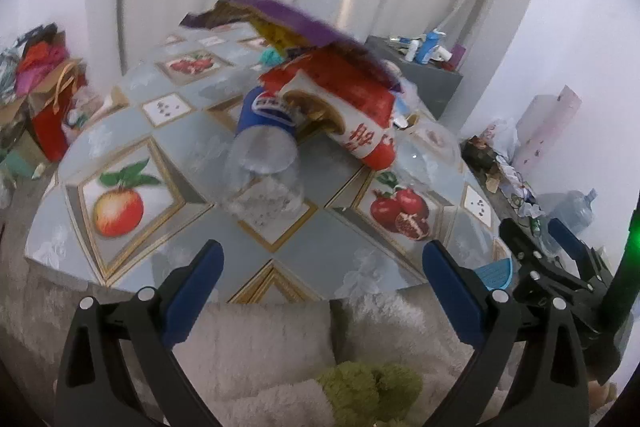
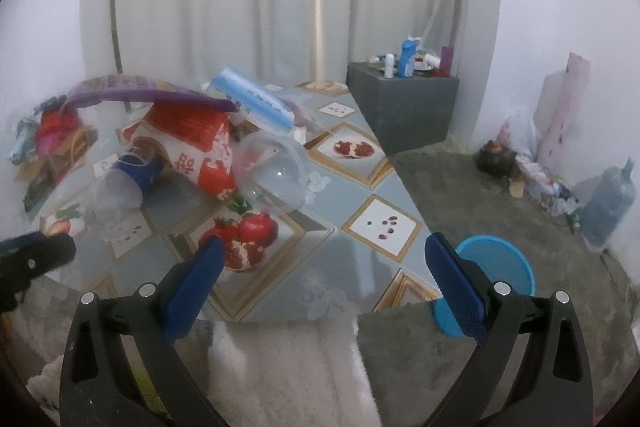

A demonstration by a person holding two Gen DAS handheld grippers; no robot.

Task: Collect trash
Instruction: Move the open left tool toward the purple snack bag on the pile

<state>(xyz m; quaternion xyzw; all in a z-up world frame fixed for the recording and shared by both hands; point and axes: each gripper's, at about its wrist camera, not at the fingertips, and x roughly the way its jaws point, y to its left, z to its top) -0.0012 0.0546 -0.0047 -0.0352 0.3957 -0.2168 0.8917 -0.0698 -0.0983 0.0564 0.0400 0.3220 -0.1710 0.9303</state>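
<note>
A pile of trash lies on the low table (image 1: 192,131) with the fruit-print cloth. It holds a clear plastic bottle (image 1: 260,167) with a blue label lying on its side, a red-and-white snack bag (image 1: 348,103), a purple bag (image 1: 292,19) on top and a clear plastic cup (image 2: 276,171). A blue-and-white packet (image 2: 256,99) lies behind. My left gripper (image 1: 324,259) hovers open over the table's near edge, short of the bottle. My right gripper (image 2: 324,251) is open and empty over the near right part of the table. A blue round basket (image 2: 496,267) stands on the floor beside the table's right corner.
A grey cabinet (image 2: 404,103) with bottles on it stands behind the table's far right. A large water jug (image 2: 612,203) and clutter line the right wall. A red gift bag (image 1: 52,123) and boxes sit to the left. White furry fabric (image 2: 288,367) lies below both grippers.
</note>
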